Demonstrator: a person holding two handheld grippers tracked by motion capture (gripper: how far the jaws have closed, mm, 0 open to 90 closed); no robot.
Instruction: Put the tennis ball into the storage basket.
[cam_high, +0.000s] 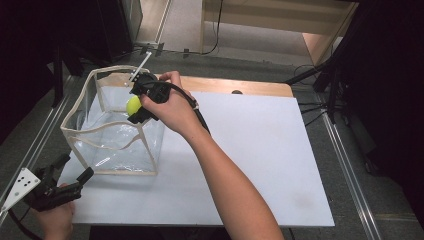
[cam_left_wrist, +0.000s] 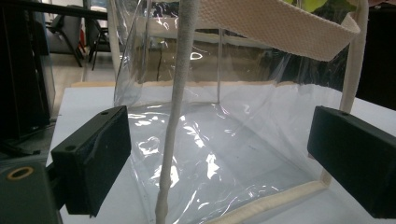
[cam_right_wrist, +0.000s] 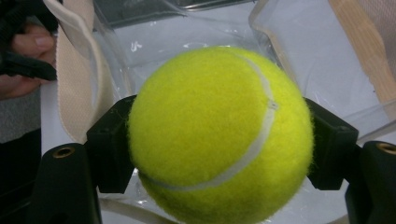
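Right gripper (cam_high: 136, 107), arm stretched forward, pinching a ball (cam_high: 133, 105) over the clear bag's (cam_high: 120, 145) open top; left gripper (cam_high: 75, 172), jaws spread, low beside the bag's near corner.

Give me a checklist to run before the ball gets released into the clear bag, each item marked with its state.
1. Tennis ball clamped in the right gripper: ok.
2. Ball held over the clear bag's open top: ok.
3. Bag upright, mouth open: ok.
4. Bag's inside free of other things: ok.
5. Left gripper steadying the bag: not ok; its jaws stand open, near the bag's corner, gripping nothing.
6. Bag fully on the white board: ok.
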